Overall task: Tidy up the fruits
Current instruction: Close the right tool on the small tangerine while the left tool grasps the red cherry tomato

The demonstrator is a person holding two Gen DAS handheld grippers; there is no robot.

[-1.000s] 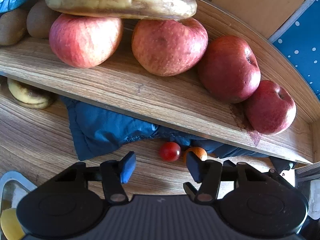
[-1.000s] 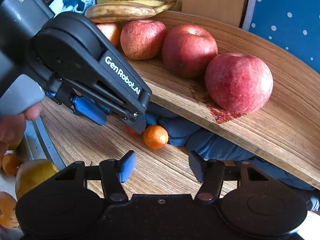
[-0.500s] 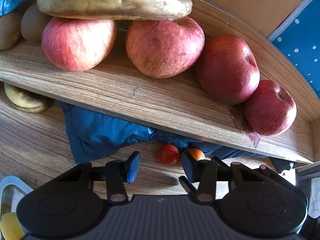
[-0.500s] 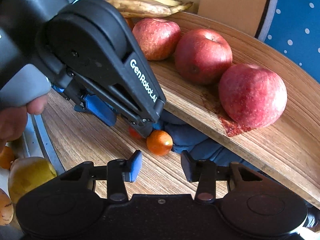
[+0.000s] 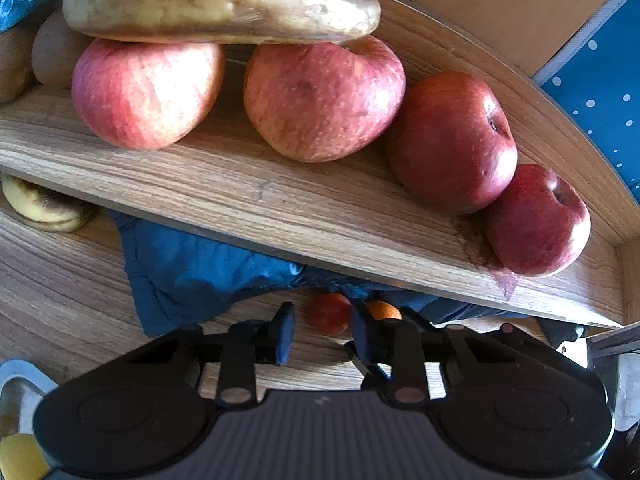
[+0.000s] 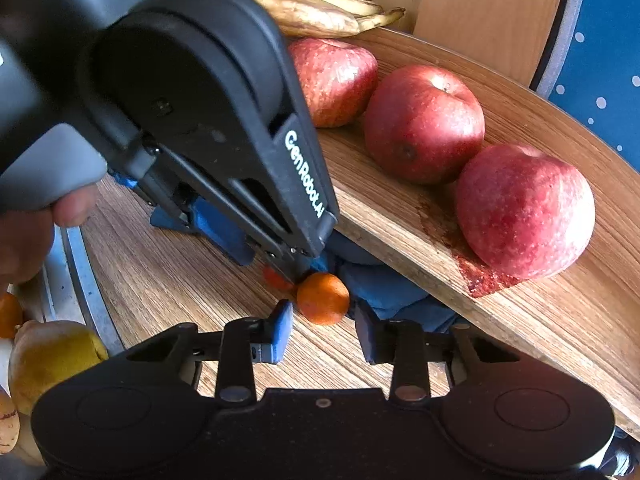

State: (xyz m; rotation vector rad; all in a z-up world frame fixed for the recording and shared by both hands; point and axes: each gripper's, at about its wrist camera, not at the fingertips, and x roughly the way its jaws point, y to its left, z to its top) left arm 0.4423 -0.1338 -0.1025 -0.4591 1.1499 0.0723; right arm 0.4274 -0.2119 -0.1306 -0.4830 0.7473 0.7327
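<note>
A small red cherry tomato (image 5: 329,313) lies on the lower wooden board, just under the shelf edge. My left gripper (image 5: 322,334) is open and narrowed around it; the right fingertip looks to be touching it, the left one stands a little apart. A small orange (image 6: 323,298) lies right beside the tomato (image 6: 274,278). My right gripper (image 6: 323,334) is open, its blue pads on either side of the orange's near face. In the right wrist view the left gripper (image 6: 286,268) comes in from the upper left, held by a hand (image 6: 24,240). The orange (image 5: 384,310) is partly hidden behind the left gripper's right finger.
The upper wooden shelf (image 5: 256,200) carries several red apples (image 5: 324,96), bananas (image 5: 220,0) and kiwis (image 5: 52,60). A blue cloth (image 5: 192,272) is bunched under the shelf, with a banana (image 5: 40,208) to its left. A metal tray rim (image 6: 86,288) with a pear (image 6: 52,356) sits at the left.
Both grippers have moved forward toward the small fruits and narrowed their fingers. The left now brackets the tomato, the right brackets the orange.
</note>
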